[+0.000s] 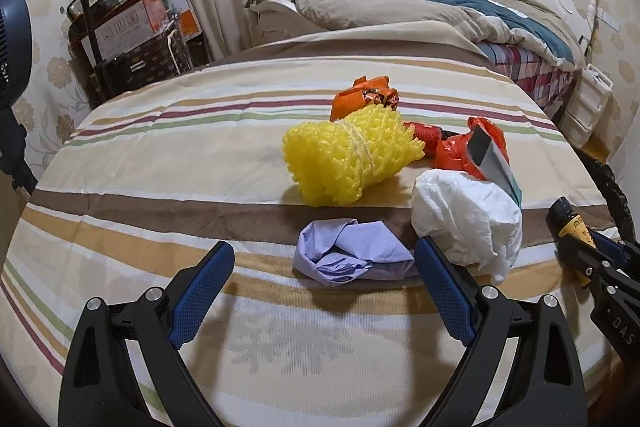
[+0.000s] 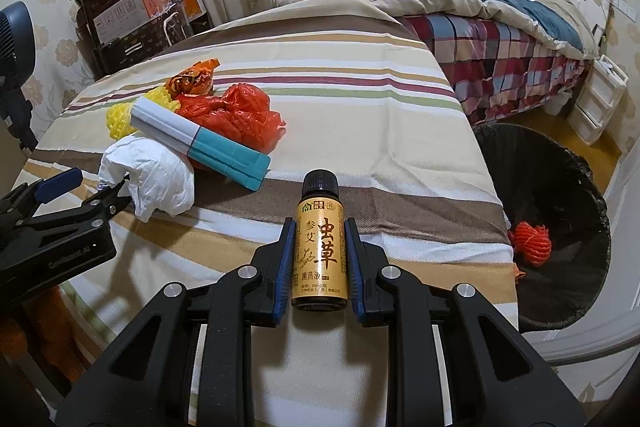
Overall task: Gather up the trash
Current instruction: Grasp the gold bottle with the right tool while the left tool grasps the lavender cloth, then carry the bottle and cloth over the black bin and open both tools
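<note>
My right gripper [image 2: 319,259] clamps a small amber bottle [image 2: 319,251] between its blue pads, black cap pointing to 12 o'clock, above the striped cloth [image 2: 360,115]. At 3 o'clock from it stands a black-lined trash bin [image 2: 560,187] with an orange net ball [image 2: 531,242] inside. My left gripper [image 1: 322,267] hangs with fingers spread wide and empty; a crumpled lilac wad [image 1: 352,257] lies between the tips. At 1 o'clock sits a white crumpled bag [image 1: 468,223], at 12 o'clock a yellow foam net [image 1: 348,159], with orange wrappers [image 1: 452,151] beyond.
</note>
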Motion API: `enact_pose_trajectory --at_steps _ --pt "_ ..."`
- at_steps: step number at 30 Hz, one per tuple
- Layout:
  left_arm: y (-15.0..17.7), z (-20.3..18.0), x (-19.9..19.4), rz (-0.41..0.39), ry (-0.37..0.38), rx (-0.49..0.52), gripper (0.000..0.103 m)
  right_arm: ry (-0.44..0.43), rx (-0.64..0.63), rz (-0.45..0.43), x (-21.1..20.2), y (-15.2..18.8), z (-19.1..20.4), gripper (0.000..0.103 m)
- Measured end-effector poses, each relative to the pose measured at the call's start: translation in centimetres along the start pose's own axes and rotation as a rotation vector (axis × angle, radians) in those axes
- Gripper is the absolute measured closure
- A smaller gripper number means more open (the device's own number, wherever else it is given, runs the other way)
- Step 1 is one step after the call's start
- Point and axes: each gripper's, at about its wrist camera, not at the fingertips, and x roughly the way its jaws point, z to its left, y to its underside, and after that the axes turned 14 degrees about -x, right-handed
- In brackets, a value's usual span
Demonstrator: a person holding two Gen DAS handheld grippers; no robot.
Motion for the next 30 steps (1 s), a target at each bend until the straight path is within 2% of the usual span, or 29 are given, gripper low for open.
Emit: enact_pose_trajectory --at_steps 3,8,12,16,17,30 --pt "0.0 0.3 0.0 0.004 0.013 -0.017 0.013 -0.001 0.000 0.000 0.0 0.0 0.0 0.080" --pt "0.4 0.2 -0.3 0.005 0.058 -0.001 0.032 0.000 0.000 0.000 0.0 0.0 0.0 0.079" --pt "0.5 0.2 -0.5 0.008 0.090 0.007 0.043 0.001 -0.001 0.001 0.0 0.0 0.0 0.079" --pt "0.4 0.4 -0.5 0.017 0.112 -0.006 0.047 0.002 0.001 0.001 0.0 0.0 0.0 0.079" --pt "0.4 0.4 -0.5 0.017 0.117 -0.007 0.054 0.004 0.000 0.001 -0.1 0.0 -0.1 0.079" --pt "1.2 1.3 -2.1 -0.001 0.155 -0.038 0.054 0.013 0.009 -0.016 -1.0 0.6 0.1 0.080"
